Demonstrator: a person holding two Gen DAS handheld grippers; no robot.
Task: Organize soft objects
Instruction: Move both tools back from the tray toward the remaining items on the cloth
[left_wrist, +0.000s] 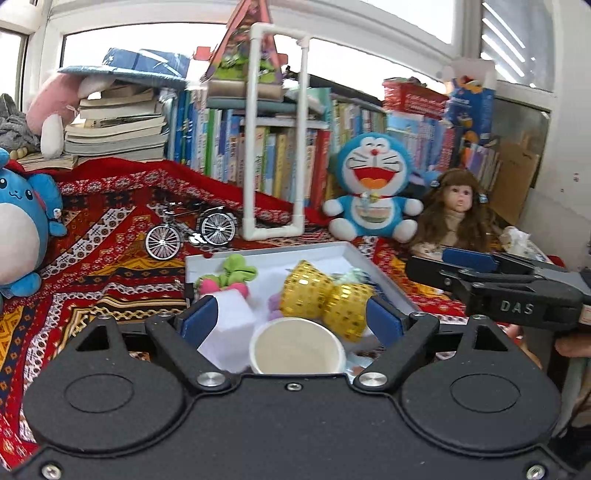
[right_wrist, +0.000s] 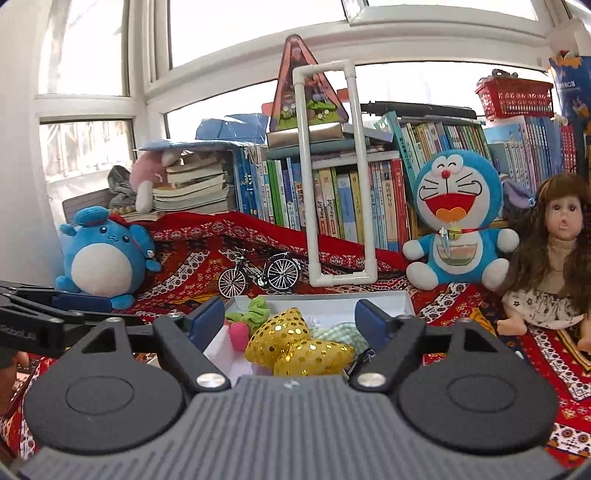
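A white tray (left_wrist: 354, 254) on the red patterned cloth holds a gold sequin bow (left_wrist: 325, 299), a green and pink scrunchie toy (left_wrist: 236, 275), a white foam block (left_wrist: 232, 314) and a paper cup (left_wrist: 297, 350). My left gripper (left_wrist: 291, 321) is open above the tray's near side, jaws around the cup and bow without touching. In the right wrist view the bow (right_wrist: 295, 343), the green scrunchie (right_wrist: 255, 312) and the tray (right_wrist: 391, 299) lie between the jaws of my right gripper (right_wrist: 291, 321), open and empty. The right gripper also shows in the left wrist view (left_wrist: 465, 264).
A Doraemon plush (right_wrist: 456, 225), a doll (right_wrist: 557, 247), a round blue plush (right_wrist: 103, 254), a toy bicycle (right_wrist: 258, 277) and a white pipe frame (right_wrist: 332, 177) stand behind the tray. Books line the back wall.
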